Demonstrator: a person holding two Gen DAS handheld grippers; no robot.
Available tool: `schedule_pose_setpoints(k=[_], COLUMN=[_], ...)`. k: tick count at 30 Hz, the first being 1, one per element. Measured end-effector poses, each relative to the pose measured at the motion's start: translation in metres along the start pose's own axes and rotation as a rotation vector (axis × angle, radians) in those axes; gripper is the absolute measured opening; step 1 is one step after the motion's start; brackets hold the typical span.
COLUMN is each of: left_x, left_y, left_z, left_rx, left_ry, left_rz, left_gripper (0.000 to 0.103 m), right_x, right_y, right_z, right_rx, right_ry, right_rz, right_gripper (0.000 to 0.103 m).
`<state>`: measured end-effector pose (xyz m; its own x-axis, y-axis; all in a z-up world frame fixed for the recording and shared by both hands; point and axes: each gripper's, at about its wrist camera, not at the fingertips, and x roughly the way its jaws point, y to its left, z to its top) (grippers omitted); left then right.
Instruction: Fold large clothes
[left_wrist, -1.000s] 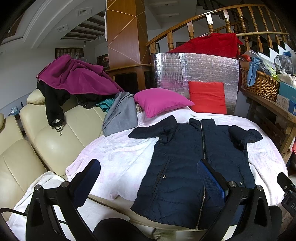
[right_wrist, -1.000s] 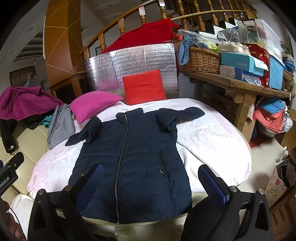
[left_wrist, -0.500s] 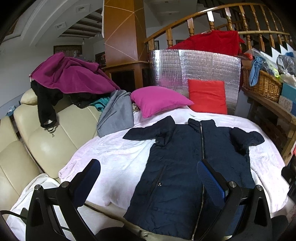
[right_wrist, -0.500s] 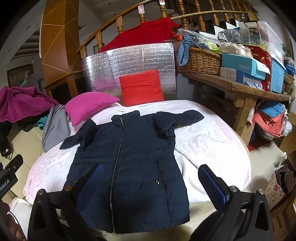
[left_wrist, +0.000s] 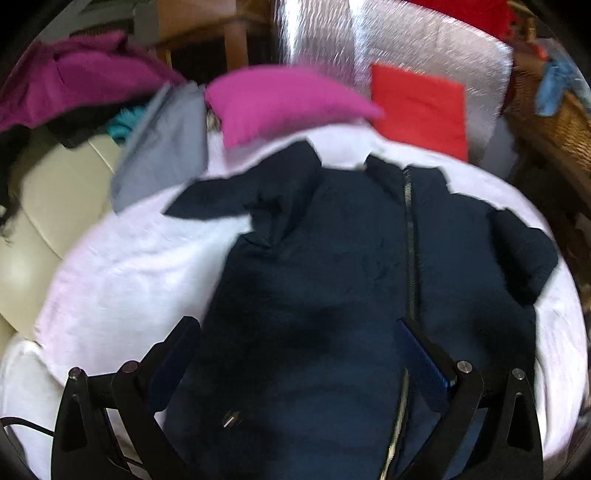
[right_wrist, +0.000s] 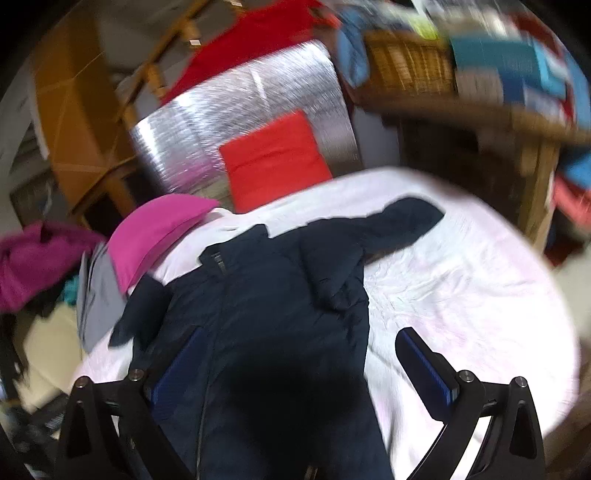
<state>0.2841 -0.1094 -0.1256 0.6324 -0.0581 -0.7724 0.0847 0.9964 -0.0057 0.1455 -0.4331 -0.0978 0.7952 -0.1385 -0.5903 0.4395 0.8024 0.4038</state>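
A dark blue jacket (left_wrist: 332, 266) lies flat on the white-covered table (left_wrist: 122, 273). The left gripper (left_wrist: 299, 354) and the right gripper (right_wrist: 295, 362) both hang above it, jaws wide apart and holding nothing.

Pink cushion (left_wrist: 284, 99) beside red cushion (left_wrist: 421, 110), silver foil panel (right_wrist: 240, 110) behind, seemingly upright

- Jacket (left_wrist: 332, 258): dark navy, plain; zip line (left_wrist: 409, 236) grey.
- Bed cover (right_wrist: 461, 288): white with a faint pink cast.
- Far left cushion (left_wrist: 280, 99): magenta.
- Far right cushion (left_wrist: 421, 110): red.
- Panel (right_wrist: 240, 110) behind the cushions: silver, crinkled sheen.
- Left garment (left_wrist: 162, 144): grey.
- Sofa (left_wrist: 40, 206): cream.
- Basket (right_wrist: 406, 66): tan weave.
- Left hand-held gripper (left_wrist: 295, 354) pads (left_wrist: 421, 354): blue, black frame.
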Motion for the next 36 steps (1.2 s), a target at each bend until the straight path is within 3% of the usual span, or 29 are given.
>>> schedule_pose_setpoints(k=[4, 7, 9, 11, 15, 16, 17, 18, 22, 27, 31, 34, 35, 36], left_x=[0.040, 0.057, 0.067, 0.072, 0.076, 0.080, 0.085, 0.088, 0.092, 0.084, 0.085, 0.086, 0.086, 0.086], left_y=[-0.013, -0.020, -0.027, -0.032, -0.041, -0.040, -0.039, -0.039, -0.038, -0.026, -0.019, -0.014, -0.011, -0.009], left_z=[0.012, 0.019, 0.020, 0.025, 0.030, 0.031, 0.032, 0.033, 0.038, 0.045, 0.051, 0.052, 0.052, 0.052], left_rx=[-0.064, -0.059, -0.047, -0.028, 0.041, 0.039, 0.032, 0.029, 0.034, -0.012, -0.036, -0.061, -0.071, -0.079], left_ry=[-0.033, -0.056, -0.037, -0.009, -0.031, -0.020, -0.005, 0.001, -0.016, -0.050, -0.061, -0.051, -0.043, -0.036], left_rz=[0.000, 0.002, 0.002, -0.054, -0.028, -0.032, -0.038, -0.038, 0.007, 0.041, 0.102, 0.115, 0.114, 0.113], left_gripper=[0.103, 0.103, 0.103, 0.103, 0.103, 0.103, 0.103, 0.103, 0.103, 0.103, 0.103, 0.103, 0.103, 0.103], right_x=[0.066, 0.114, 0.136, 0.161, 0.198, 0.205, 0.212, 0.217, 0.201, 0.172, 0.182, 0.206, 0.213, 0.219], right_y=[-0.069, -0.116, -0.133, -0.145, -0.147, -0.146, -0.144, -0.141, -0.109, -0.031, 0.024, 0.052, 0.051, 0.051], right_z=[0.030, 0.047, 0.054, 0.059, 0.066, 0.066, 0.067, 0.067, 0.075, 0.080, 0.050, 0.017, 0.007, 0.001], right_rx=[0.228, 0.469, 0.544, 0.598, 0.624, 0.632, 0.635, 0.631, 0.492, 0.230, 0.156, 0.184, 0.195, 0.207], right_ry=[0.047, 0.073, 0.075, 0.077, 0.083, 0.088, 0.097, 0.101, 0.015, -0.046, 0.064, 0.186, 0.221, 0.254], right_rz=[0.071, 0.186, 0.223, 0.235, 0.255, 0.258, 0.260, 0.261, 0.163, 0.227, 0.332, 0.360, 0.357, 0.358], right_gripper=[0.103, 0.103, 0.103, 0.099, 0.083, 0.073, 0.063, 0.045, 0.035, 0.035, 0.035, 0.039, 0.042, 0.054])
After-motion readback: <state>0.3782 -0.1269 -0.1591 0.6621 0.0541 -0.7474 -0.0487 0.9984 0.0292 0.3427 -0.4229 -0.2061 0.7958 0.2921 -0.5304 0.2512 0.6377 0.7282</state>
